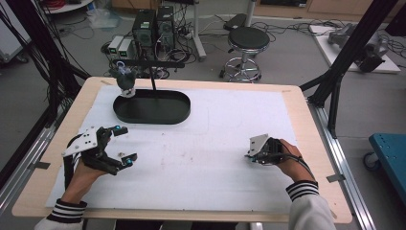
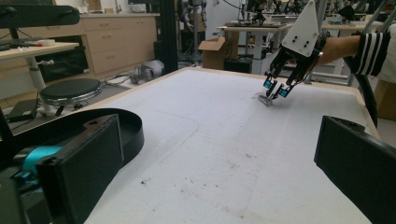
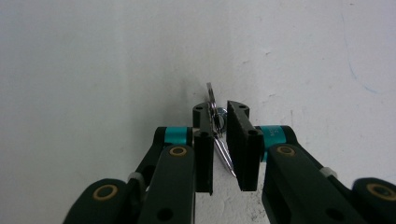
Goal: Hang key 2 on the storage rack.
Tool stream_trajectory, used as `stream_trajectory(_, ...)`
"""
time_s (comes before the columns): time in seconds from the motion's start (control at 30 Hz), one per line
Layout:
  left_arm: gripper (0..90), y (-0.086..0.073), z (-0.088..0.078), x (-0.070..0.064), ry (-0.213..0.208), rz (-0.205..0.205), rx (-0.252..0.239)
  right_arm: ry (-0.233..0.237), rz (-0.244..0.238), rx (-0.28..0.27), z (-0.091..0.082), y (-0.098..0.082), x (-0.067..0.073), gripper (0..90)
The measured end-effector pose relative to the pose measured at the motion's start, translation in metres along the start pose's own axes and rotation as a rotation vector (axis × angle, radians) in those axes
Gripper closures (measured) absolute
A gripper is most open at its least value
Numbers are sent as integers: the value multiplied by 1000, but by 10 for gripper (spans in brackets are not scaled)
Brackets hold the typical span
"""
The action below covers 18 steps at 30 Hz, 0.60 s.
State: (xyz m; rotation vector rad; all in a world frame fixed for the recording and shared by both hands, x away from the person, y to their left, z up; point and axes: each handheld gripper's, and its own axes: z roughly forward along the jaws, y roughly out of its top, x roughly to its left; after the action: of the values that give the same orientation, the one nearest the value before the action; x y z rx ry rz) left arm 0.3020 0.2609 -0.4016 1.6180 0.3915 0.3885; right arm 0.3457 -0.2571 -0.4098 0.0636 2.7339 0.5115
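Pinching small metal key (image 3: 215,125) on edge with right gripper (image 3: 219,122), blade pointing back toward hand; tray (image 1: 152,108) far left; left gripper (image 1: 123,143) spread, nearer tray.

A light wooden desk (image 1: 294,103) carries a white mat (image 1: 215,143) over most of its top. A black oval tray (image 1: 151,107) sits at upper left; a small metal piece (image 2: 264,98) lies at centre right.
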Motion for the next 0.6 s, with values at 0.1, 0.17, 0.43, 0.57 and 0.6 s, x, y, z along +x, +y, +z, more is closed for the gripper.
stream_trajectory(0.1,17,0,0,0,-1,-3,-1,1,0,1,0,0,0,872)
stream_trajectory(0.17,17,0,-1,1,1,0,0,-1,5,1,0,0,-1,873)
stream_trajectory(0.43,17,0,-1,1,4,-5,-3,19,41,-23,-2,-2,-4,880)
stream_trajectory(0.57,17,0,-1,1,4,-2,0,19,88,-51,-4,-3,-6,883)
stream_trajectory(0.6,17,0,-1,1,4,-2,-1,20,92,-52,-4,-4,-7,884)
